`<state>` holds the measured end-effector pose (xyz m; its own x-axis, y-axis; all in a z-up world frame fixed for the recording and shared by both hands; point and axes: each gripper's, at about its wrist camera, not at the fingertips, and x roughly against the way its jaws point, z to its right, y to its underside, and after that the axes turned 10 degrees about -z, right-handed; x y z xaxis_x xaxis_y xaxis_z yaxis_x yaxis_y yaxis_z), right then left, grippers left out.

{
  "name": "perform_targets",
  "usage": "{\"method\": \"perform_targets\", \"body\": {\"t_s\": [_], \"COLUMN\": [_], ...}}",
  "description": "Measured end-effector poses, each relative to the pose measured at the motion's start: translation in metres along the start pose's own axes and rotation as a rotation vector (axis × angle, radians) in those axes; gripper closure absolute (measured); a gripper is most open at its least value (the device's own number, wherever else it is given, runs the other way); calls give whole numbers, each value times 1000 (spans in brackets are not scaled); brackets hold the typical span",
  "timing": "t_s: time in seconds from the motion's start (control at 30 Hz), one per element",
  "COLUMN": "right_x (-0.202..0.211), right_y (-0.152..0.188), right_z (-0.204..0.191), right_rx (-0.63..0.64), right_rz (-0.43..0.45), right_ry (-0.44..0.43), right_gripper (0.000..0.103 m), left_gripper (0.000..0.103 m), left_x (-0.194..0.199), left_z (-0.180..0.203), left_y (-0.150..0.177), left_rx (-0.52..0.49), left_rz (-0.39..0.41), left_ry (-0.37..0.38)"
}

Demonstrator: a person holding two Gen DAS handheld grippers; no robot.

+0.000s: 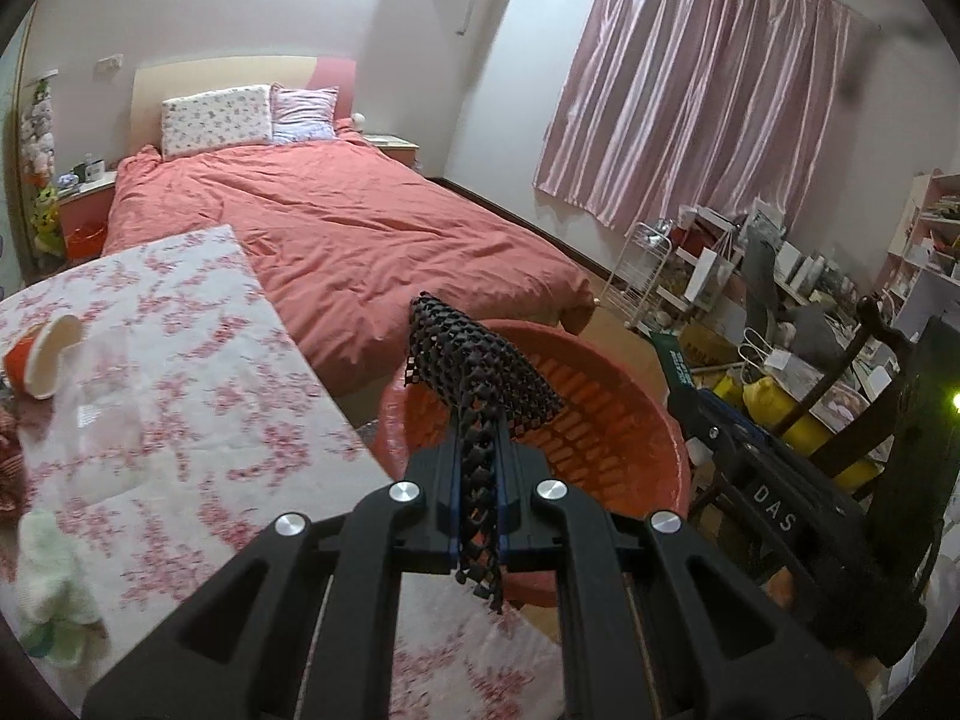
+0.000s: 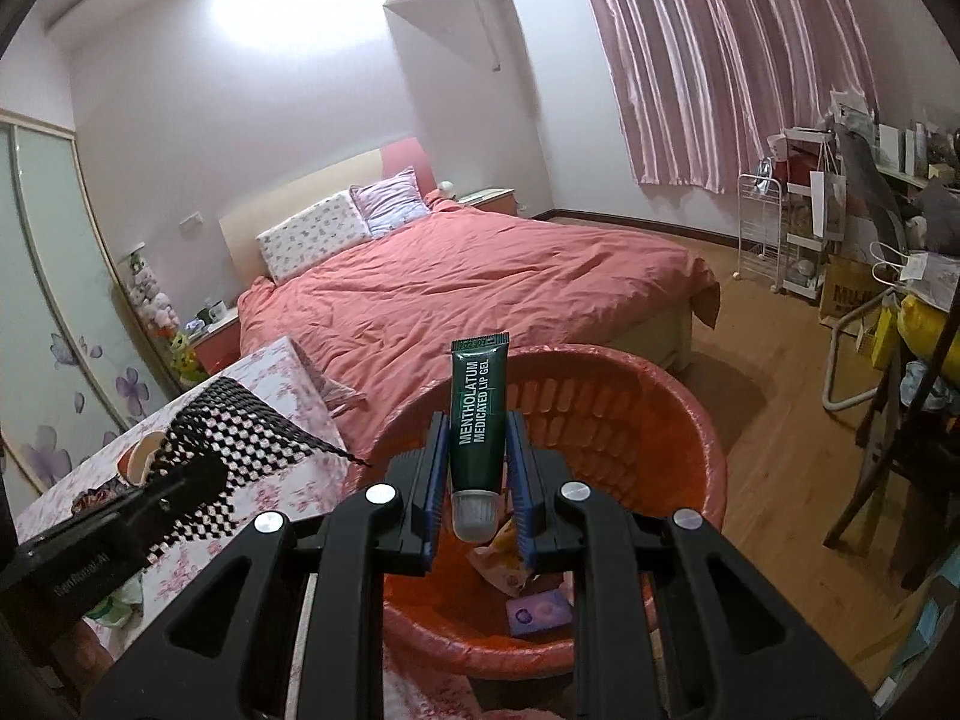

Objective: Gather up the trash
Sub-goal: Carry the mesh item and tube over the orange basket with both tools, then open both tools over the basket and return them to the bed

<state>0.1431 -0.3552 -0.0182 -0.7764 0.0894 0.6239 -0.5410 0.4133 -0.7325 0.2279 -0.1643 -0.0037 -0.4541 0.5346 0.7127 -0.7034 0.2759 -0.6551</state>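
In the left wrist view my left gripper [image 1: 477,438] is shut on a black mesh net [image 1: 474,354], which fans out over the near rim of an orange basket [image 1: 606,420]. To its right, my right gripper [image 1: 690,396] carries a dark green tube [image 1: 672,357]. In the right wrist view my right gripper [image 2: 477,456] is shut on that green lip gel tube [image 2: 478,414], cap down, above the orange basket [image 2: 660,378]. At the left, the left gripper [image 2: 201,474] holds the black mesh net [image 2: 240,426] over the table edge.
A table with a floral cloth [image 1: 180,360] stands left of the basket, with a tipped paper cup [image 1: 42,360] and a white-green wad [image 1: 51,588] on it. Wrappers [image 2: 504,558] lie in the basket. Beyond are a red bed [image 1: 360,228], a dark chair [image 2: 900,420] and cluttered shelves [image 1: 780,276].
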Motion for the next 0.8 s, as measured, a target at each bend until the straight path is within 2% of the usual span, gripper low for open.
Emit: {"method": "perform_targets", "body": {"t_s": [0.33,0.4,0.47,0.6,0.8], "right_x": [-10,-15,-18,-17,-15], "right_y": [-7,-8,-9,-6,-6], "right_z": [12,16,20,25,24], "right_rx": [-34,-46,-55,-74,-69], "right_rz": [0,-8,-17,-25,-39], "right_ry": [-4,-10,-15,-12,7], "right_gripper": [83,83,79,62,59], "left_gripper": [92,75,66,59,54], "left_x": [-46,-54,-59,-65,-55], "left_z": [17,17,15,10,-4], "left_y": [-8,-7,-4,-2,3], "left_rx": [-19,-16,-12,-8,3], "left_rz": [-66,-82,-90,-107,-106], "left_ry": [-2,-13,-23,-39,-74]}}
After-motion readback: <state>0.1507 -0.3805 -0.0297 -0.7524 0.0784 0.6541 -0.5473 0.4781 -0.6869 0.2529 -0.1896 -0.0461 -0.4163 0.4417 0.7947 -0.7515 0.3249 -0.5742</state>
